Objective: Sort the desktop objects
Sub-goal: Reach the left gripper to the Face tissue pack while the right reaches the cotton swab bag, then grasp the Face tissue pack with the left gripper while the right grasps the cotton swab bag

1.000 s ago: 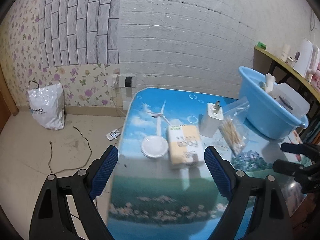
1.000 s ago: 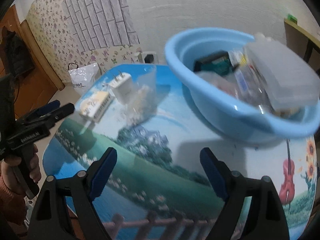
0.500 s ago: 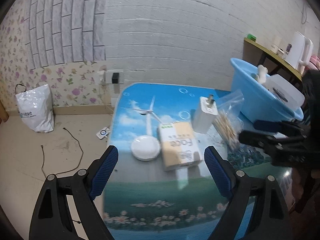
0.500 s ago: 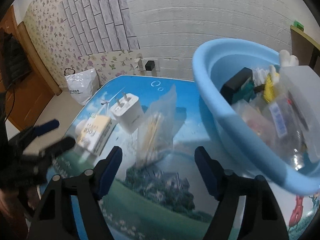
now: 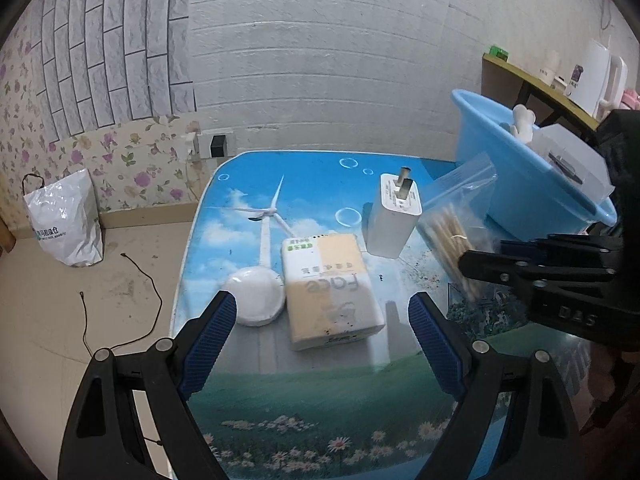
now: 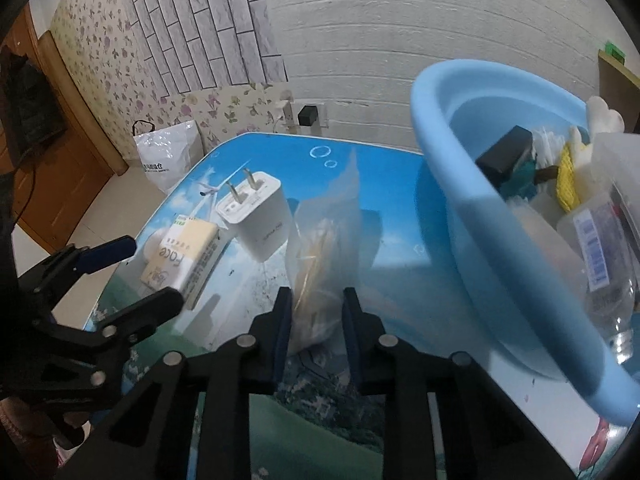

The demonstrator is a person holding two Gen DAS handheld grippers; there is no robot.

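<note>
A clear plastic bag of cotton swabs [image 6: 324, 240] [image 5: 452, 232] lies on the printed table, and my right gripper [image 6: 316, 304] [image 5: 480, 252] is shut on its near end. Left of the bag stands a white charger plug [image 6: 256, 216] [image 5: 394, 220]. A yellow-and-white tissue pack [image 5: 332, 292] [image 6: 188, 260] and a white round case [image 5: 256, 296] lie further left. My left gripper [image 5: 322, 312] [image 6: 136, 272] hangs open just in front of the tissue pack and the round case, touching nothing. The blue basin [image 6: 500, 240] [image 5: 532, 192] at the right holds several items.
The table [image 5: 312, 400] ends at a rounded edge on the left, with bare floor, a thin cable [image 5: 132, 304] and a white bag [image 5: 66, 220] beyond. A wall socket [image 5: 216, 146] sits behind the table. A shelf with a white kettle [image 5: 600, 76] stands at the far right.
My right gripper moved left from in front of the basin to the swab bag and shut on it. My left gripper came closer to the tissue pack and stayed open.
</note>
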